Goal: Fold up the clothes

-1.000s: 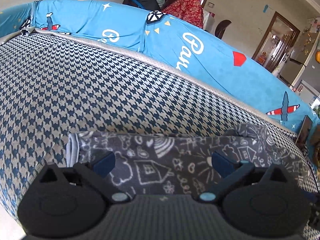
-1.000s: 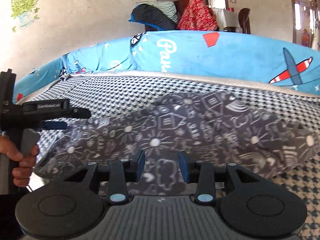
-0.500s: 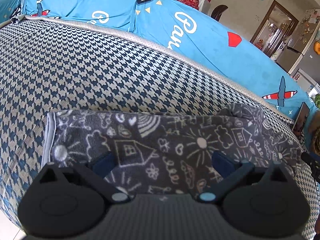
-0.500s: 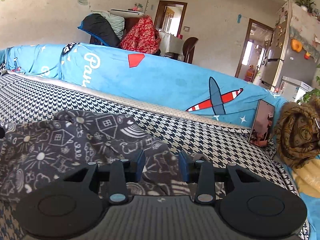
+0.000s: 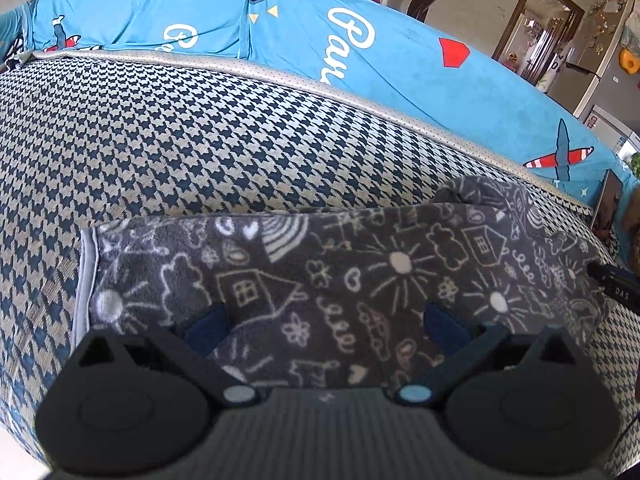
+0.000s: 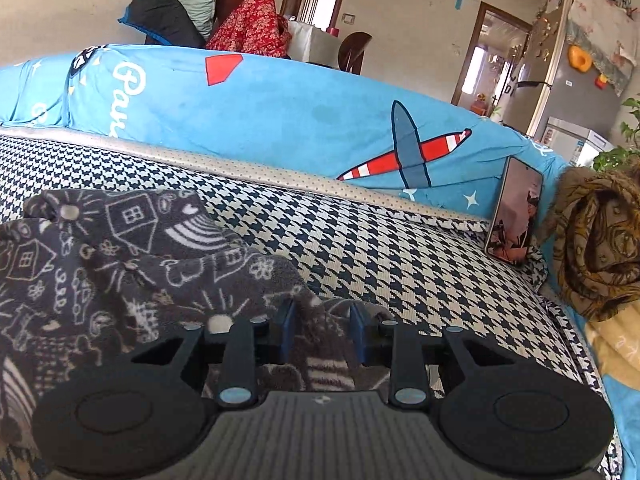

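A dark grey fleece garment with white doodle drawings lies folded in a long strip across the houndstooth sofa seat. My left gripper hovers over its left half, fingers wide open and nothing between them. The garment's right end is bunched, and my right gripper has its fingers drawn close on a raised fold there. The right gripper's tip shows at the garment's right end in the left wrist view.
A blue printed cover drapes the sofa back. A phone leans against it at the right, beside a crumpled brown scarf. Bare seat lies right of the garment. The sofa's front edge drops off close below both grippers.
My right gripper swung from the garment's middle to its right end and its fingers narrowed on the fabric. The left gripper moved forward over the left end, still open.
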Tool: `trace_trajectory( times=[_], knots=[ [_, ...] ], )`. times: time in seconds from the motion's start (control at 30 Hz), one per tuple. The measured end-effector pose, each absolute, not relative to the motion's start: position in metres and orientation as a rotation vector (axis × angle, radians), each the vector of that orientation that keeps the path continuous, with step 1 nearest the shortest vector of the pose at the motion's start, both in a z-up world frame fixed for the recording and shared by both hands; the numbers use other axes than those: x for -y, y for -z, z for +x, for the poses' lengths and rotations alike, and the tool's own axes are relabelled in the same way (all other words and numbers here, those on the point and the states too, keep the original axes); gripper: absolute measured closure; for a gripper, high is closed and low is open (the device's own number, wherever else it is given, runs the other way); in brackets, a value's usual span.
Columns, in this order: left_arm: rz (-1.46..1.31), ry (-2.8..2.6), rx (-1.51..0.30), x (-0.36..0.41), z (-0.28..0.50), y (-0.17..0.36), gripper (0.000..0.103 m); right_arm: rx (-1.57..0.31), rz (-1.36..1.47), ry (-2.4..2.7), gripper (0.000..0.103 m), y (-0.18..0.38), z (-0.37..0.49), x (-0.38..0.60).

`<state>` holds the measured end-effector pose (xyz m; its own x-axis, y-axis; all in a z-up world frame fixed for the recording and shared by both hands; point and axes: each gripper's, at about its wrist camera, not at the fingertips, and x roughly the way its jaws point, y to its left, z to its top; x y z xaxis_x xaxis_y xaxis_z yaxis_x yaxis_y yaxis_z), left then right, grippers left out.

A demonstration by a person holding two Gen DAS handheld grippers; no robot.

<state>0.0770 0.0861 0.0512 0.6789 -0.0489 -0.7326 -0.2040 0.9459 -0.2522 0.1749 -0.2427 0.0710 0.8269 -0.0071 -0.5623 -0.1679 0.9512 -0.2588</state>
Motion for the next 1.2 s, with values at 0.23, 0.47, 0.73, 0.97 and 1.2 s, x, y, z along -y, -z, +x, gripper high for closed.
trace_trajectory(
  times=[0.23, 0.47, 0.73, 0.97, 1.2],
  knots=[
    [-0.232, -0.074, -0.846, -0.077, 0.074, -0.044, 0.0, -0.634, -0.342, -0.063, 0.075, -0.056, 0.192, 0.241],
    [-0.146, -0.072, -0.862, -0.068, 0.072, -0.041, 0.0, -0.62, -0.293, -0.037, 0.068, -0.071, 0.187, 0.243],
    [-0.276, -0.092, -0.812, -0.08, 0.071, -0.049, 0.0, -0.537, -0.203, -0.059, 0.068, -0.097, 0.17, 0.238],
    [-0.296, -0.102, -0.802, -0.08, 0.074, -0.051, 0.0, -0.603, -0.071, -0.259, 0.068, -0.092, 0.181, 0.206],
    [-0.237, -0.097, -0.813, -0.074, 0.073, -0.048, 0.0, -0.661, 0.046, -0.31, 0.068, -0.08, 0.198, 0.182]
  ],
)
